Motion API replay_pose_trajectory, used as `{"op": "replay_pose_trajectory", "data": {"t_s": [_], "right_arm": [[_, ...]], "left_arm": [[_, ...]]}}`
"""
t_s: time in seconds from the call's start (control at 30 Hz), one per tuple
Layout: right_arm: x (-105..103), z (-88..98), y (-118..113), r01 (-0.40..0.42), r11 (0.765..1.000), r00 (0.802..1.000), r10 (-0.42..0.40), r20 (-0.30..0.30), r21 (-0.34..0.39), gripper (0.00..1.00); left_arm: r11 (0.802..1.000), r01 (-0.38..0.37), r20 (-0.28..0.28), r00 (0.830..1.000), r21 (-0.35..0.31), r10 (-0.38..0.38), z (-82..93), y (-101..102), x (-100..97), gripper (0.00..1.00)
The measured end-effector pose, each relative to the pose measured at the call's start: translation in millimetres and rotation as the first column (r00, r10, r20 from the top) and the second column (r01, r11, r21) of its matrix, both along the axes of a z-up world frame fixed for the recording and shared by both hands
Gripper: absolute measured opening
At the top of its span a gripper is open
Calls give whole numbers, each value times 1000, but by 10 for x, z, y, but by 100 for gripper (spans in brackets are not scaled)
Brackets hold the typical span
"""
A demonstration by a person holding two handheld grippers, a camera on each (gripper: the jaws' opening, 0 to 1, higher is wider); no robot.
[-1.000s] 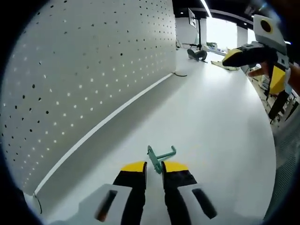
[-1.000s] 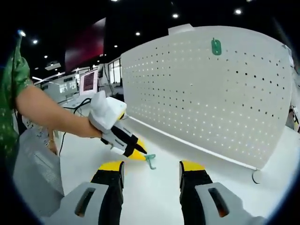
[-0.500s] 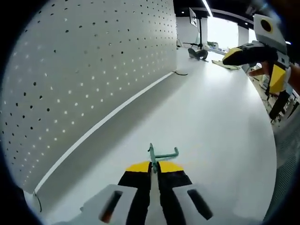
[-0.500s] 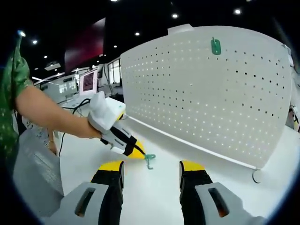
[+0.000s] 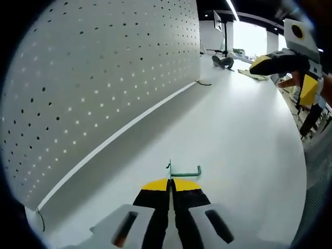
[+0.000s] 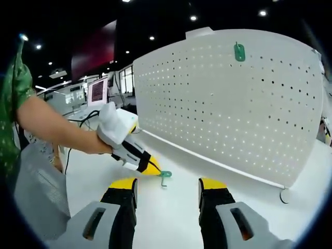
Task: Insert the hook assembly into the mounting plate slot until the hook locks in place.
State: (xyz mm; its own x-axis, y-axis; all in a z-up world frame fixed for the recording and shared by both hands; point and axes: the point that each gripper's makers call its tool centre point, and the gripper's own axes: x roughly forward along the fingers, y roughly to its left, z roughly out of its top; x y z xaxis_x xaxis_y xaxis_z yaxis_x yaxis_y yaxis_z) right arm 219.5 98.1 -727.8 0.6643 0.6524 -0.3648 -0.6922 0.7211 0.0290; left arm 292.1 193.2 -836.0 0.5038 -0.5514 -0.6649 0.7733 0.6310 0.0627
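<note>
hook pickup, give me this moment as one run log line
left gripper: shut on green hook | right gripper: open, idle | hook: off table | green plate: on pegboard, empty

Both views are bright and evenly lit from above. In the right gripper view small round ceiling lights (image 6: 193, 17) dot a dark ceiling; in the left gripper view a long strip light (image 5: 232, 8) runs overhead and the far room glares white. The white worktop (image 5: 233, 135) shows a soft sheen and only faint shadow along the foot of the pegboard (image 5: 98, 78). Fisheye distortion bows the pegboard and bends straight edges near the borders. Focus is sharp at centre; the far background is softer.
</note>
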Motion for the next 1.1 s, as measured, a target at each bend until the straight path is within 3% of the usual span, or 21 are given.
{"op": "replay_pose_trajectory", "data": {"t_s": [0.3, 0.67, 1.1], "right_arm": [[3, 28, 7, 5, 1000, 1000, -5, 6, 1, 47], [13, 165, 79, 2, 1000, 1000, -2, 30, 2, 47], [24, 435, 134, 9, 1000, 997, -9, 81, 5, 46]], "left_arm": [[999, -24, 4, 1000, -45, 24, 69, 23, -19, 2], [983, -62, 39, 997, -173, 70, 412, -26, -40, 2], [931, -88, 112, 984, -355, 136, 997, -65, -120, 2]]}}
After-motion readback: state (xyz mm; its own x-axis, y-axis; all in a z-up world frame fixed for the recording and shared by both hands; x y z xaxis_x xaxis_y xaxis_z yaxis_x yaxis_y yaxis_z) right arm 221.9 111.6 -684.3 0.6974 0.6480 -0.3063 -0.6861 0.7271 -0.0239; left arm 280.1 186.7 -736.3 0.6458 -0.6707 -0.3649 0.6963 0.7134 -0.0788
